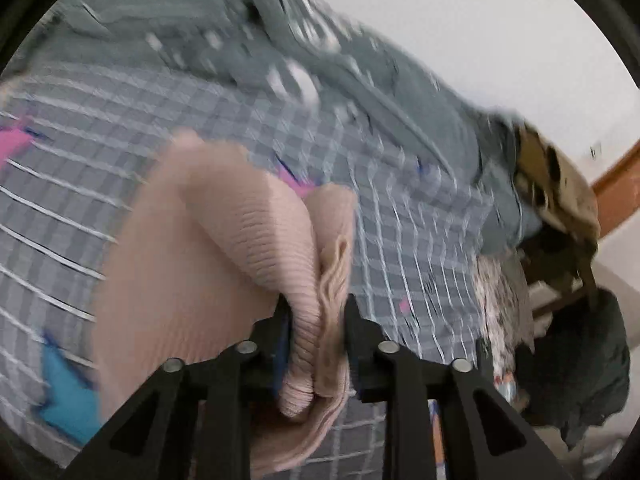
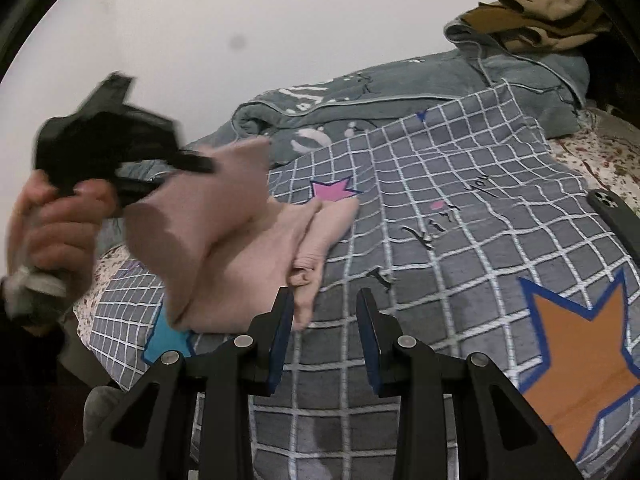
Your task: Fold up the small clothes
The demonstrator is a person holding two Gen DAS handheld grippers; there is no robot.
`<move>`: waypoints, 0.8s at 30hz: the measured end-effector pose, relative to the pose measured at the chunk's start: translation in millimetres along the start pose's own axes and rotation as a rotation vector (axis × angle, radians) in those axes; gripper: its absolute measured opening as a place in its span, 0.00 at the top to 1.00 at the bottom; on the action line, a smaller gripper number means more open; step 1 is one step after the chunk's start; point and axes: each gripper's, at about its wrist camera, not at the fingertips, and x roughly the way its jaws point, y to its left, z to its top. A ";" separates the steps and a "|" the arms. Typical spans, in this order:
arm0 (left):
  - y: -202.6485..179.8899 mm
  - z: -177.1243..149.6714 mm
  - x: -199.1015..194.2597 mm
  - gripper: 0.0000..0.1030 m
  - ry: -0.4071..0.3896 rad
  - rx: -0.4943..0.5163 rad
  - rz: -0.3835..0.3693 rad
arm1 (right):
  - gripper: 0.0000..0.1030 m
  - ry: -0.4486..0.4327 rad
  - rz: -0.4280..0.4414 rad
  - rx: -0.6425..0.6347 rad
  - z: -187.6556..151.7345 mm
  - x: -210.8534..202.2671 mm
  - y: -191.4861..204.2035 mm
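A small pale pink ribbed garment (image 1: 208,240) lies partly folded on a grey checked bedcover (image 1: 400,208). My left gripper (image 1: 316,316) is shut on a bunched edge of the pink garment and lifts it off the cover. In the right wrist view the left gripper (image 2: 192,172) shows at the left, held by a hand, with the pink garment (image 2: 224,224) hanging from it. My right gripper (image 2: 325,300) is open and empty, just right of the garment's near edge, above the bedcover (image 2: 440,240).
A grey-green blanket (image 2: 400,92) lies bunched at the far side against the white wall, with brown clothes (image 2: 540,12) on it. A dark phone (image 2: 620,216) lies at the right edge. Dark clothes (image 1: 580,368) hang off the bed's end.
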 end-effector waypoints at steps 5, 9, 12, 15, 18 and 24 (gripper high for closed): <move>3.2 -4.0 11.6 0.71 0.071 0.008 -0.149 | 0.69 0.011 -0.011 -0.035 -3.0 -2.2 -1.3; 24.0 4.6 -26.4 0.51 -0.056 0.055 -0.121 | 0.69 -0.015 0.047 -0.026 6.0 4.9 7.3; 55.1 9.5 -57.4 0.50 -0.146 0.065 -0.061 | 0.68 -0.041 0.130 -0.012 16.7 15.6 22.5; 82.7 13.7 -71.4 0.49 -0.206 0.083 0.034 | 0.62 -0.076 0.221 -0.002 27.5 28.3 41.9; 105.8 5.7 -78.8 0.49 -0.219 0.118 0.071 | 0.61 -0.096 0.256 0.009 34.3 48.4 60.9; 131.0 -26.0 -63.4 0.47 -0.158 0.179 0.047 | 0.95 0.014 0.103 0.043 32.0 105.7 67.2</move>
